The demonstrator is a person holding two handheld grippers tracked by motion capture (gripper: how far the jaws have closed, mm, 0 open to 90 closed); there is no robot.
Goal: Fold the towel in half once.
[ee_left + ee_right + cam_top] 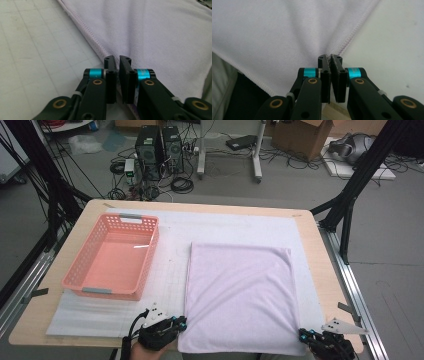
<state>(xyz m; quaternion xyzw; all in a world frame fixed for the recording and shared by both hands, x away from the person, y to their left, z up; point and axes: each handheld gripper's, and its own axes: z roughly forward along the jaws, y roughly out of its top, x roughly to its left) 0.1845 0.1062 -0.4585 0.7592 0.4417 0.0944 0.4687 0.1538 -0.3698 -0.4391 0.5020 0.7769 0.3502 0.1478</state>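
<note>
Lilac towel (239, 295): soft, limp (light); my left gripper (181, 323) and right gripper (303, 335) each pinch a near corner

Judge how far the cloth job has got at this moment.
Done: the lavender cloth lies spread flat beside the pink basket. In hand: the left hand-held gripper and right hand-held gripper each pinch a near corner. Left, probably: folding it; no fold shows, and the basket holds nothing.

Looking like a lab: computer towers (159, 151) sitting on the grey floor (300, 185) amid tangled cables (181, 184), cardboard boxes (305, 137) standing behind, black frame struts (362, 167) flanking the worktop (320, 265).
</note>
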